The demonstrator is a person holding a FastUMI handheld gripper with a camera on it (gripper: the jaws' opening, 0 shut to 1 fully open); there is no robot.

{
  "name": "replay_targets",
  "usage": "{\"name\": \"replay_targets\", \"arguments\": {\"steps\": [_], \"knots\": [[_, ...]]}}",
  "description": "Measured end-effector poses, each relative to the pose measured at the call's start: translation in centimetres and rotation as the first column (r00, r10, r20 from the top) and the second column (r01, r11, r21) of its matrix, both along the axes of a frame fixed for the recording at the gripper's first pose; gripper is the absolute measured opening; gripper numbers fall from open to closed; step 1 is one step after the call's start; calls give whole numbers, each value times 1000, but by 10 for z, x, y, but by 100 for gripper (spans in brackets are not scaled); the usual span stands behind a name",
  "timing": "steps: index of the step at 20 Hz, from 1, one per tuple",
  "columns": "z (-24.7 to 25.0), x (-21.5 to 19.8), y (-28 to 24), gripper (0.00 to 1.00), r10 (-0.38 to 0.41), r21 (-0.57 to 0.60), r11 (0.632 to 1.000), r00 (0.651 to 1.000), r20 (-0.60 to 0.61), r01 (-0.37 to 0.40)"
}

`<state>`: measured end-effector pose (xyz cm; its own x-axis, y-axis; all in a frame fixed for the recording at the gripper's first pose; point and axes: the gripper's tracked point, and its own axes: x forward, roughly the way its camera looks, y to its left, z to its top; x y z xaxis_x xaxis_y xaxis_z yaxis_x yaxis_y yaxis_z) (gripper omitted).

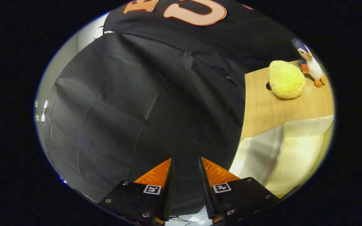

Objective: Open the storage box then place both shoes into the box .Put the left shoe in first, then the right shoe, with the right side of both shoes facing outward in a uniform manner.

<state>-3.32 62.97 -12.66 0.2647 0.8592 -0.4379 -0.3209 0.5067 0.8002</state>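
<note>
On my left there is just the black cloth wall (143, 103) of the booth, draped and creased, and that is what the gripper (185, 166) points at. Its fingers stand a little apart with nothing between them, only cloth beyond the tips.

Moving right, the cloth ends at a wooden table (262, 106). A pale yellow cloth (294, 150) covers its near part, just to the right of the right finger. Farther back on the bare wood sits a fluffy yellow plush (286, 80), and beside it, at the far corner, a small penguin toy (311, 64) stands upright.

I cannot find the storage box or either shoe from this angle, so I cannot say how the shoes lie or which way their long axes run. My judgement: the task has not begun, and since the table lies wholly to the right of the fingers, I would swing right and tilt down to look for the box first.
</note>
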Motion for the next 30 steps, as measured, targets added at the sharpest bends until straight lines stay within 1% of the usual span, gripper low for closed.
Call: {"name": "replay_targets", "arguments": {"steps": [2,3,4,6,7,8,11,12,15,16,18,20,23,25,27,30], "knots": [[2,6,-26,60,-15,-37,999,998,63,18],[3,11,-41,64,-27,-53,998,995,97,32],[0,14,-59,72,-39,-71,996,991,130,48],[-3,17,-96,79,-64,-110,990,978,198,87],[-4,19,-115,81,-78,-128,986,969,234,110],[-10,21,-134,84,-94,-145,980,958,272,138],[-24,24,-197,89,-135,-210,953,925,356,220],[-28,26,-221,92,-154,-238,937,913,378,256],[-38,27,-297,95,-238,-300,869,863,446,395],[-47,27,-320,95,-263,-322,843,852,452,431],[-60,21,-361,95,-311,-361,797,842,441,484],[-67,13,-399,95,-359,-377,762,828,431,527],[-85,-4,-448,95,-364,-434,719,826,431,543],[-99,-27,-469,95,-342,-483,700,841,419,526],[-115,-43,-479,95,-293,-514,708,864,410,484],[-147,-63,-481,92,-199,-556,733,906,375,391]]}}
